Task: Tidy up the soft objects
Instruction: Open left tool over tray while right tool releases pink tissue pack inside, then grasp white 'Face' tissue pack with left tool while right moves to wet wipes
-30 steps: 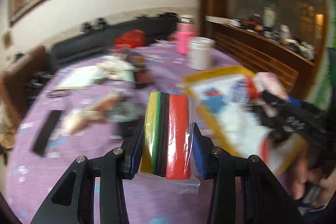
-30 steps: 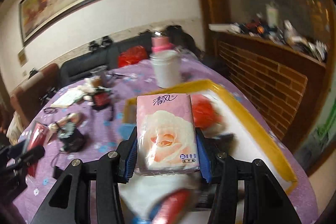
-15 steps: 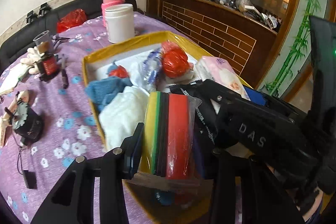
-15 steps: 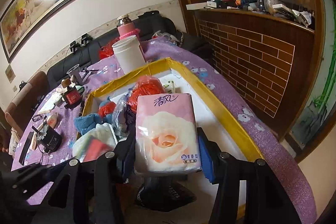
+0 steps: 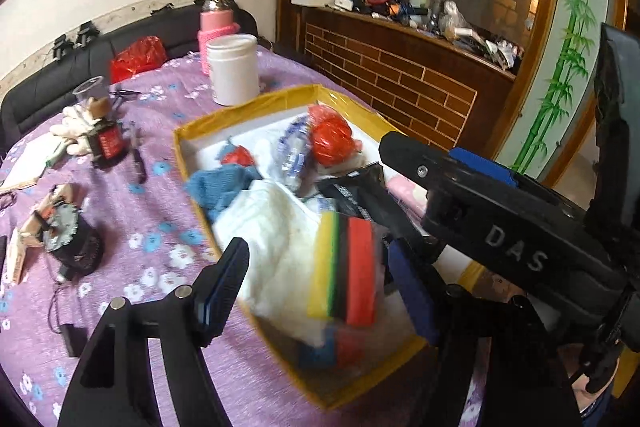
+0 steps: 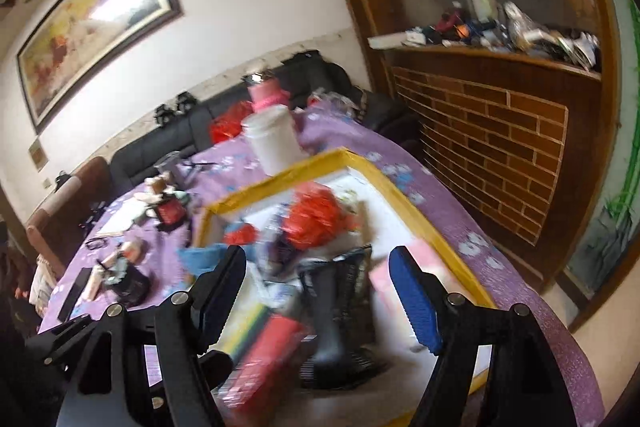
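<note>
My left gripper (image 5: 318, 251) hangs over the near end of the yellow-rimmed box (image 5: 248, 103), its jaws opening. The bagged sponge pack (image 5: 344, 267), striped yellow, green, black and red, is blurred between the pads, close to the right one and free of the left. My right gripper (image 6: 318, 259) is also opening, with nothing pressed between its pads. The pink tissue pack (image 6: 404, 267) lies in the box (image 6: 280, 183) by the right wall, and also shows in the left wrist view (image 5: 404, 189). The sponge pack (image 6: 264, 339) is a blur low in the right wrist view.
The box holds a white cloth (image 5: 276, 227), a blue knit (image 5: 216, 187), red bags (image 5: 330, 139) and a black packet (image 5: 352, 191). A white jar (image 5: 234, 67) and pink bottle (image 5: 218, 23) stand behind. Small items litter the purple tablecloth (image 5: 152, 211); a brick counter (image 5: 400, 75) stands right.
Both grippers have opened. The sponge pack has slipped from the left pads and tilts down into the box. The tissue pack has left the right jaws and lies in the box.
</note>
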A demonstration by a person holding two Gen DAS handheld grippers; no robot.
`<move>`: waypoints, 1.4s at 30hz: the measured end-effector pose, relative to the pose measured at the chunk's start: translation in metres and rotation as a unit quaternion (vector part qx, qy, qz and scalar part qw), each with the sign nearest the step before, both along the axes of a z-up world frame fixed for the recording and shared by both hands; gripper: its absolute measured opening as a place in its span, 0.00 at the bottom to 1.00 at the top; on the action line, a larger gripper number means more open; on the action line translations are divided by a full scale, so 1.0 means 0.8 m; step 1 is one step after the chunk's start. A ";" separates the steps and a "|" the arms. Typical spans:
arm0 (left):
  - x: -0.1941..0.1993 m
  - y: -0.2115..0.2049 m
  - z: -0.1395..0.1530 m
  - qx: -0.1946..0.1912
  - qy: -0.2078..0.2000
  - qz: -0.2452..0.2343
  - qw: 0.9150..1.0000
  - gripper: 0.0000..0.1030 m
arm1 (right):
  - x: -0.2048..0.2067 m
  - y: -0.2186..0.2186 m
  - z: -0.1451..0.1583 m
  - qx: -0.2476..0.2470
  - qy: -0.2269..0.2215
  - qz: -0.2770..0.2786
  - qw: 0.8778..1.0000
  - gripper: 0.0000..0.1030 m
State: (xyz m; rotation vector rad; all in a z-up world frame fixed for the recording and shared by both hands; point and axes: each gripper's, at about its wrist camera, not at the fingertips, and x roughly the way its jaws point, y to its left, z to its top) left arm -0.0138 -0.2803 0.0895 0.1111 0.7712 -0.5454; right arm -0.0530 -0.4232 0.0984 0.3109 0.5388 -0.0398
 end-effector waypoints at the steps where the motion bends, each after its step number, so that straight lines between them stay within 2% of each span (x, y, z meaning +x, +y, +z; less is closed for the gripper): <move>1: -0.001 0.009 0.003 -0.003 -0.001 0.003 1.000 0.69 | -0.002 0.008 0.004 -0.001 -0.004 0.008 1.000 0.76; 7: -0.005 0.083 0.015 -0.009 -0.007 0.036 0.999 0.69 | 0.000 0.069 0.011 -0.027 -0.003 0.052 0.998 0.76; 12: -0.008 0.171 0.026 -0.012 -0.019 0.085 0.996 0.70 | 0.000 0.129 0.009 -0.048 0.002 0.106 0.993 0.76; 14: -0.008 0.215 0.028 -0.009 -0.023 0.112 0.993 0.74 | 0.000 0.161 0.006 -0.063 0.004 0.137 0.989 0.76; 16: -0.006 0.255 0.028 0.003 -0.028 0.132 0.991 0.77 | -0.001 0.188 0.001 -0.073 0.006 0.160 0.984 0.76; 19: 0.005 0.310 0.022 0.050 -0.038 0.158 0.986 0.79 | 0.003 0.226 -0.016 -0.077 0.018 0.212 0.974 0.76; 21: 0.018 0.336 0.013 0.077 -0.031 0.132 0.988 0.81 | 0.008 0.250 -0.032 -0.076 0.031 0.246 0.966 0.76; 23: 0.034 0.355 -0.002 0.127 -0.034 0.106 0.986 0.82 | 0.012 0.265 -0.046 -0.074 0.043 0.275 0.958 0.76; 25: 0.052 0.369 -0.013 0.149 -0.030 0.089 0.984 0.82 | 0.014 0.273 -0.057 -0.062 0.050 0.296 0.952 0.76; 30: 0.114 0.399 -0.040 0.167 0.003 0.045 0.985 0.82 | 0.025 0.268 -0.067 -0.014 0.060 0.323 0.945 0.76; 33: 0.146 0.400 -0.051 0.183 0.002 0.048 0.982 0.82 | 0.032 0.266 -0.072 0.003 0.074 0.326 0.942 0.76; 35: 0.163 0.396 -0.058 0.181 0.014 0.036 0.983 0.82 | 0.037 0.267 -0.076 0.008 0.081 0.328 0.941 0.76; 38: 0.189 0.392 -0.077 0.200 0.030 0.040 0.979 0.82 | 0.041 0.269 -0.079 0.013 0.088 0.330 0.940 0.76; 39: 0.197 0.393 -0.083 0.196 0.042 0.047 0.979 0.81 | 0.041 0.269 -0.079 0.014 0.088 0.331 0.939 0.76; 41: 0.211 0.398 -0.091 0.174 0.065 0.069 0.980 0.54 | 0.042 0.268 -0.079 0.015 0.088 0.331 0.939 0.76; 42: 0.212 0.401 -0.089 0.160 0.071 0.086 0.981 0.46 | 0.043 0.267 -0.079 0.016 0.087 0.331 0.940 0.76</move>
